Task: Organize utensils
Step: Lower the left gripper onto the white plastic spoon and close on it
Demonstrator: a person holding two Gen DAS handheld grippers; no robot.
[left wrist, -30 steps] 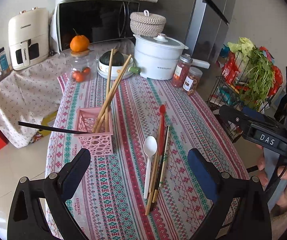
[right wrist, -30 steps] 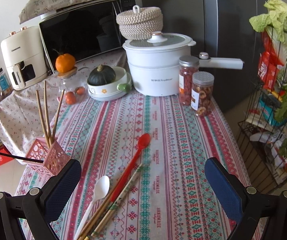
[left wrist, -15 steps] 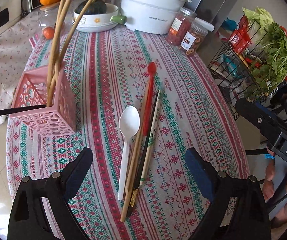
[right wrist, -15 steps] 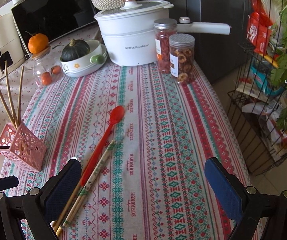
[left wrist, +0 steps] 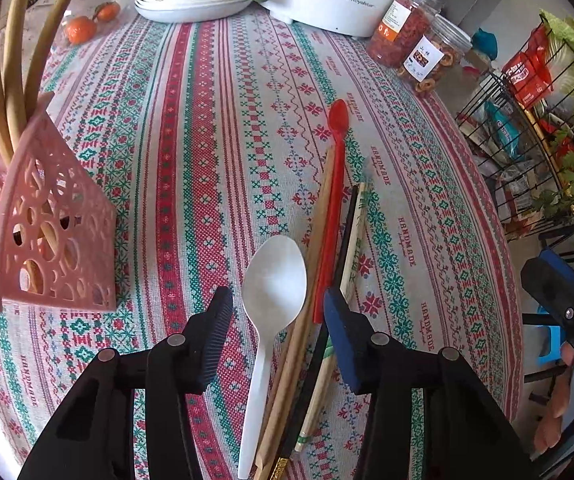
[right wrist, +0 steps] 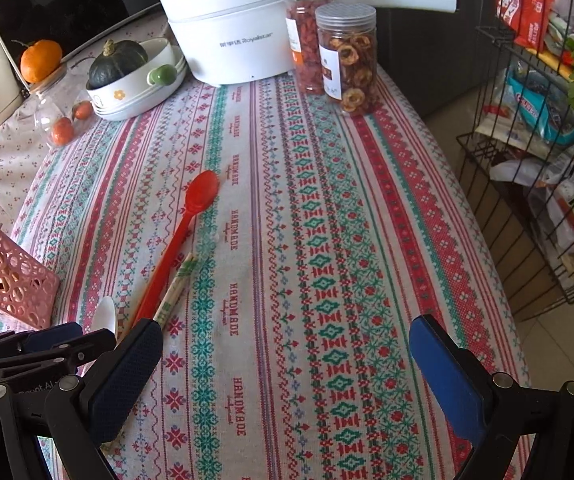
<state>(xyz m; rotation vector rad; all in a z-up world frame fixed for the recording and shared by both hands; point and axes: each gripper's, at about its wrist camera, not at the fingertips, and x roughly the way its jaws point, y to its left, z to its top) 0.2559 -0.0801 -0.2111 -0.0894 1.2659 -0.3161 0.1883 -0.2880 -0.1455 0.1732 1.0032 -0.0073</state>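
Striped, patterned tablecloth is covering the table, with a pink perforated basket as landmark. Just right of that basket, a white spoon is lying flat beside a wooden chopstick, a red spoon and more chopsticks. The left gripper is straddling the white spoon's bowl; its jaws have just been closing, pads not yet pressing. Farther right of the basket, the right gripper is hanging spread wide over bare cloth, holding nothing.

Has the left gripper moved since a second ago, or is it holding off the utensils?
Yes. The left gripper has come down toward the tablecloth, its jaws closing and now straddling the white spoon, not yet pressing it.
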